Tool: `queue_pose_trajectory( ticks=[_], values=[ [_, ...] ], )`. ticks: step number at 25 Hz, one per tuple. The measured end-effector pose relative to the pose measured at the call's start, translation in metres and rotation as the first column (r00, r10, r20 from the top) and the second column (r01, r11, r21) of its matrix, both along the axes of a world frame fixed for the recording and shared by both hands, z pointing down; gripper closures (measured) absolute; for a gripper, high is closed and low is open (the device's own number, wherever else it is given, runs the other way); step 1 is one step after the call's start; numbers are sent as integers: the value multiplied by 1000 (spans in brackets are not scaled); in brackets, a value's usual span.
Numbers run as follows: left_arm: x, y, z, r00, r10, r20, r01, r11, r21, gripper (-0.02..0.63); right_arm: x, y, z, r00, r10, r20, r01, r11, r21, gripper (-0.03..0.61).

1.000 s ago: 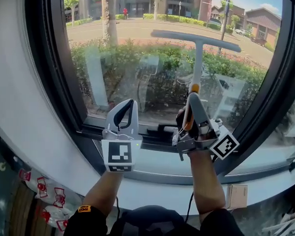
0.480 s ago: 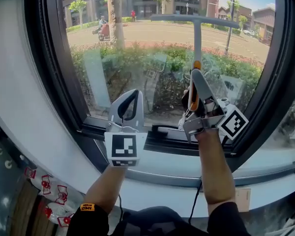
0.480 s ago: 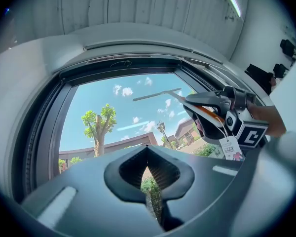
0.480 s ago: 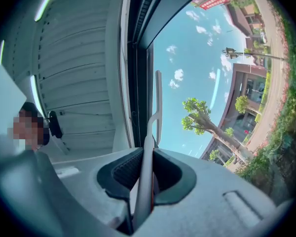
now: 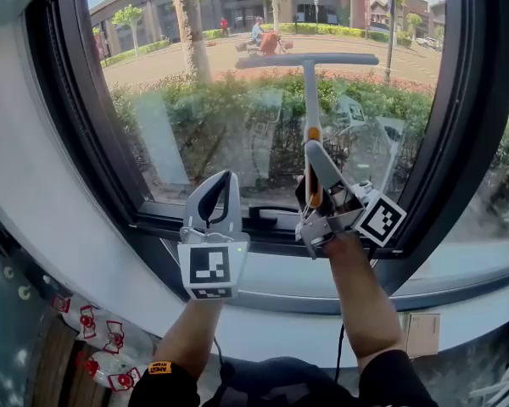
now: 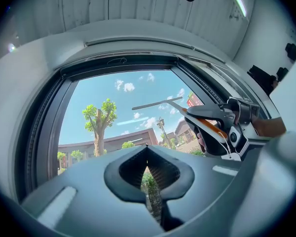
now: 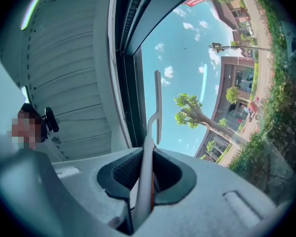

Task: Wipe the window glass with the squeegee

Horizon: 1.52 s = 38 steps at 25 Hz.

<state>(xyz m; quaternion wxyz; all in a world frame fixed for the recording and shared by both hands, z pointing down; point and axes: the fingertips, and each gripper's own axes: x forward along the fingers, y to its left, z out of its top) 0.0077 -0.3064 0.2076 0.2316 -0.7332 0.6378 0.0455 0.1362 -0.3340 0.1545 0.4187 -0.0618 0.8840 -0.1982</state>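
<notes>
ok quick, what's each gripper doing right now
Left gripper: jaws shut, nothing between them.
Right gripper: jaws shut on the handle of the grey T-shaped squeegee.

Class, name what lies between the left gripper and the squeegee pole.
Only bare window glass, with bushes outside seen through it; nothing else separates the left gripper from the squeegee. The head view shows this.

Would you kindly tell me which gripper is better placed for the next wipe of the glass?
Right. The right gripper is shut on the squeegee, whose blade sits high at the window glass; the left gripper is shut, empty, low near the sill.
</notes>
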Motion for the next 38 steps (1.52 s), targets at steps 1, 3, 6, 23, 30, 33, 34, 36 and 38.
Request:
queue_pose_trajectory(
  ticks=[1, 3, 6, 23, 30, 33, 34, 36, 38],
  values=[
    [1, 1, 11, 1000, 3, -16, -3, 1000, -16, 609, 0, 1, 13, 1000, -5, -2, 5, 1000, -17, 534],
    [2, 2, 36, 998, 6, -56, -9, 998, -56, 609, 0, 5, 43, 1000, -14, -5, 13, 999, -52, 532],
    [2, 2, 76, 994, 1, -113, -15, 992, -124, 609, -2, 9, 89, 1000, -23, -14, 22, 994, -107, 532],
    [7, 9, 151, 993, -18, -121, -13, 968, -251, 600, 6, 17, 166, 999, -8, -48, -3, 979, -206, 532],
    [11, 4, 146, 994, -30, -109, 2, 969, -246, 600, 9, 20, 161, 998, -17, -59, 5, 982, -190, 534],
    [22, 2, 127, 996, -9, -93, -11, 977, -214, 600, 18, 23, 143, 998, -10, -63, 0, 989, -149, 534],
    [26, 1, 119, 996, -2, -85, -15, 980, -200, 600, 22, 24, 134, 998, -5, -62, -3, 992, -130, 534],
    [36, 0, 101, 998, 15, -66, -26, 985, -169, 600, 33, 25, 113, 998, 7, -59, -12, 996, -85, 534],
    [46, -1, 79, 998, 32, -47, -37, 991, -129, 600, 43, 26, 89, 998, 21, -60, -23, 999, -38, 534]
  ],
)
